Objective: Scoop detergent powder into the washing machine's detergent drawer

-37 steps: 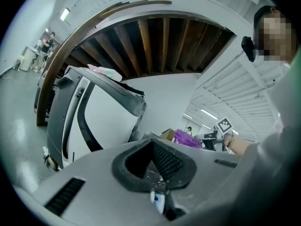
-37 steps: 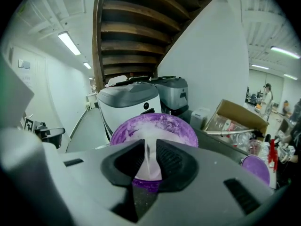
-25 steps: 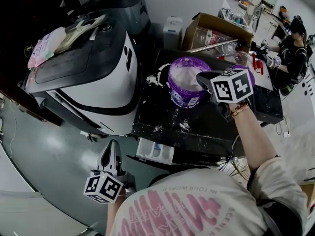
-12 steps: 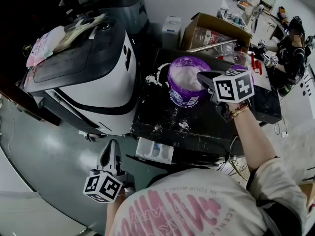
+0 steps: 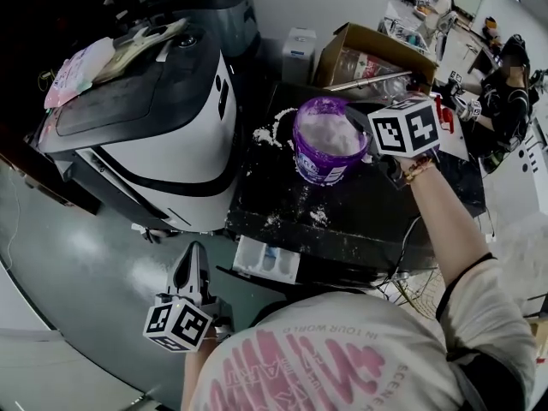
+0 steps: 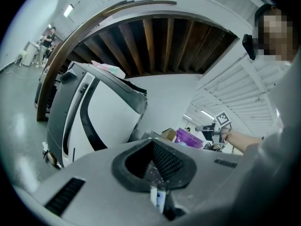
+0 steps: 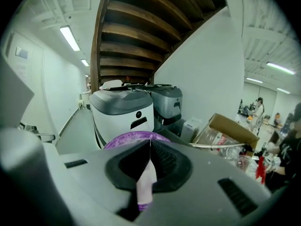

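A person stands at a black table (image 5: 342, 217) beside a white and grey washing machine (image 5: 163, 135). An open purple tub (image 5: 321, 168) of white detergent powder (image 5: 330, 134) sits on the table.

The right gripper (image 5: 353, 116) hangs over the tub's far right rim, tips tilted down, with the powder directly beneath them. Its jaws have just been closing and now pinch a thin, pale lilac strip (image 7: 146, 175), probably the scoop handle. The strip runs lengthwise along the jaws, pointing forward over the tub; the scoop's bowl is not visible.

The left gripper (image 5: 195, 251) is held low and nearly level, well apart from the tub. Its jaws are together, with nothing gripped that can be made out.

What looks like the detergent drawer (image 5: 268, 261), a small white tray with a blue part, lies below the table's near edge. It sits between the two grippers, nearer the left one. From the right gripper's tips it lies back toward the person and downward, so a loaded scoop would probably travel that way.
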`<move>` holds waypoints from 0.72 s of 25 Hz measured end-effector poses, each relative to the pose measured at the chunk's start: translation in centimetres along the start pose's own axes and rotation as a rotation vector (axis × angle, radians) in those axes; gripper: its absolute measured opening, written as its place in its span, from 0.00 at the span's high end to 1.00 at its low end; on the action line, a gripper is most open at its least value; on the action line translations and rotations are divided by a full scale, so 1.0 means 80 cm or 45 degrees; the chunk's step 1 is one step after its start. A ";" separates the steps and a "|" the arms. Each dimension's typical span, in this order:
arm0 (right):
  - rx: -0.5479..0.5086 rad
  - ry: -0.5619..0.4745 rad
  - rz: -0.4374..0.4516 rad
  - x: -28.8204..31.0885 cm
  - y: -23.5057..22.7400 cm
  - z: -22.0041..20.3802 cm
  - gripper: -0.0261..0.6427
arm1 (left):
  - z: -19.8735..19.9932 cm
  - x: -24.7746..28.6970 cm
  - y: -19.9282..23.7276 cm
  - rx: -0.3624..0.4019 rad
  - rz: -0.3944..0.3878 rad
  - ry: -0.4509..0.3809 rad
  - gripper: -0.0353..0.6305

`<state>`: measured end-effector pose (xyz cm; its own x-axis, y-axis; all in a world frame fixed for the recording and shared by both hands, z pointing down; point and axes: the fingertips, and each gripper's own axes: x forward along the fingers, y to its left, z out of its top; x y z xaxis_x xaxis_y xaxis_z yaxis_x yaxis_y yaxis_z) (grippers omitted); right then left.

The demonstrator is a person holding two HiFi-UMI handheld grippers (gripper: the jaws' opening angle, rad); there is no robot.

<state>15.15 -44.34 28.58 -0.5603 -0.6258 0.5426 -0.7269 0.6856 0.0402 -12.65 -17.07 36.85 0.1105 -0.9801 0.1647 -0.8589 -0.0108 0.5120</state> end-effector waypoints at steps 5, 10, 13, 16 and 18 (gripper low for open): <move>-0.090 0.092 -0.033 0.026 -0.011 0.002 0.96 | -0.006 -0.006 0.004 -0.019 0.011 -0.004 0.94; -0.148 0.188 -0.064 0.041 -0.014 -0.012 0.96 | -0.007 -0.012 0.008 0.000 0.022 -0.003 0.94; -0.133 0.205 -0.043 0.042 -0.007 -0.017 0.96 | -0.007 -0.016 0.013 -0.002 0.028 -0.001 0.94; -0.130 0.200 -0.030 0.039 0.001 -0.017 0.96 | -0.008 -0.020 0.017 -0.018 0.036 -0.006 0.94; -0.140 0.204 -0.019 0.038 0.007 -0.017 0.96 | -0.008 -0.021 0.018 -0.026 0.037 -0.010 0.95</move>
<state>13.56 -45.37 31.38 -0.4728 -0.5748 0.6678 -0.6819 0.7188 0.1359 -13.71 -15.32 37.87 0.0818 -0.9816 0.1728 -0.8513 0.0214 0.5243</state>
